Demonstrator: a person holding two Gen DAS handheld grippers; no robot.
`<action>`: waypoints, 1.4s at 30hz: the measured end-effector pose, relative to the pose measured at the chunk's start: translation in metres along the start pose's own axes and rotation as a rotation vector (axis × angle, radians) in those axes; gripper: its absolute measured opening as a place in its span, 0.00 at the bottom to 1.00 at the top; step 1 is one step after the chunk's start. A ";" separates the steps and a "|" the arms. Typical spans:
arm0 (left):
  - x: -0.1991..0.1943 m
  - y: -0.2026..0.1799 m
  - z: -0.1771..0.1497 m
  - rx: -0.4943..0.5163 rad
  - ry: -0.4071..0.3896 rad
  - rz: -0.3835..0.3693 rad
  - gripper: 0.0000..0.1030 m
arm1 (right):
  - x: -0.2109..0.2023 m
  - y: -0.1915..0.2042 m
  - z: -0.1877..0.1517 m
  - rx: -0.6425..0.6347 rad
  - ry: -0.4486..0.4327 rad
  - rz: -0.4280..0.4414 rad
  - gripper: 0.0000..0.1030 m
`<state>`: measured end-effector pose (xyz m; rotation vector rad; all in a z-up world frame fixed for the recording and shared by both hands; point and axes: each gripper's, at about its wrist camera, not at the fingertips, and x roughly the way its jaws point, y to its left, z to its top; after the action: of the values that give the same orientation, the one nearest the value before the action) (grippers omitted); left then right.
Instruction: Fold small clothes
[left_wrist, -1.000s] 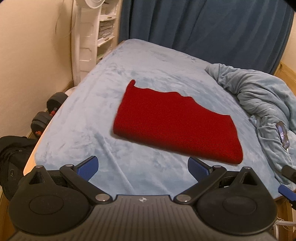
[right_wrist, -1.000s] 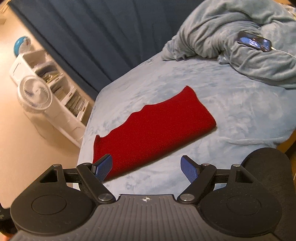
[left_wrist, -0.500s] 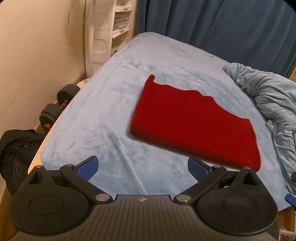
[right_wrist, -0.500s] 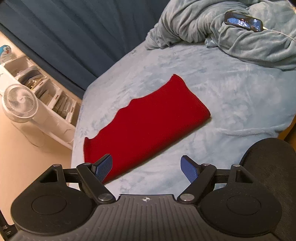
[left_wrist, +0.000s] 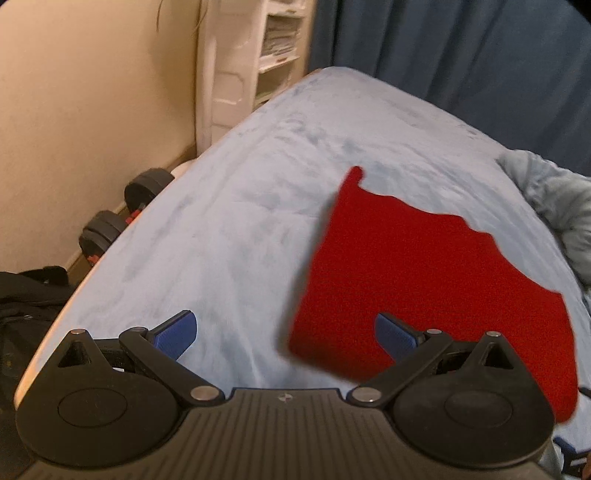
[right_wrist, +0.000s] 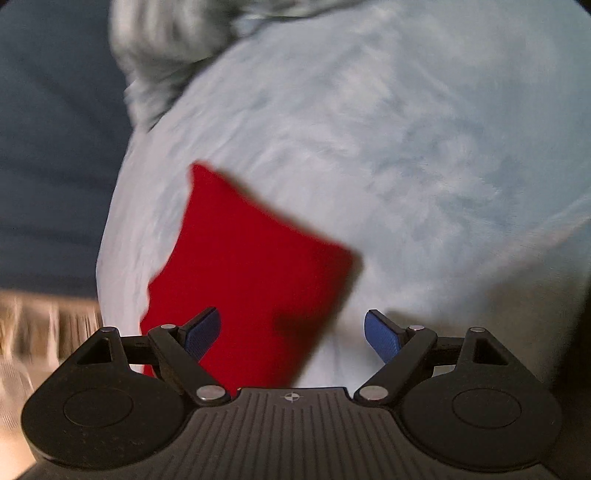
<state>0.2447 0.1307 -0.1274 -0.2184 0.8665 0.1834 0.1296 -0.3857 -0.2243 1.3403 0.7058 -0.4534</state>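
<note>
A folded red cloth (left_wrist: 424, 273) lies flat on the light blue bed cover (left_wrist: 236, 229). My left gripper (left_wrist: 284, 338) is open above the cloth's near left corner, with nothing between its blue pads. In the blurred right wrist view the red cloth (right_wrist: 251, 273) lies on the bed cover (right_wrist: 424, 166). My right gripper (right_wrist: 291, 336) hovers over the cloth's near right corner. Its jaws stand wide and are opening a little more, with nothing gripped; the left pad (right_wrist: 203, 334) is over the cloth.
A white shelf unit (left_wrist: 243, 70) and dark dumbbells (left_wrist: 122, 218) stand along the wall at left, with a black bag (left_wrist: 26, 306) on the floor. A bunched pale blue blanket (left_wrist: 557, 206) lies at the bed's right. A dark blue curtain (left_wrist: 461, 48) hangs behind.
Both grippers have dropped closer to the bed and the red cloth. The right gripper has rolled strongly, so its view is turned and blurred. The cloth has not moved.
</note>
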 end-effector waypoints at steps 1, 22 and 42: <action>0.017 0.003 0.006 -0.010 0.025 0.035 1.00 | 0.010 -0.003 0.005 0.038 -0.004 -0.004 0.84; 0.060 0.104 -0.007 -0.325 0.089 -0.064 1.00 | 0.022 0.264 -0.320 -1.779 -0.257 0.155 0.14; 0.006 0.079 0.012 -0.228 0.021 -0.235 1.00 | 0.008 0.192 -0.375 -1.804 0.420 0.333 0.49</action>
<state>0.2382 0.2101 -0.1338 -0.5334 0.8332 0.0599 0.1886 0.0179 -0.1188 -0.2269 0.8107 0.7047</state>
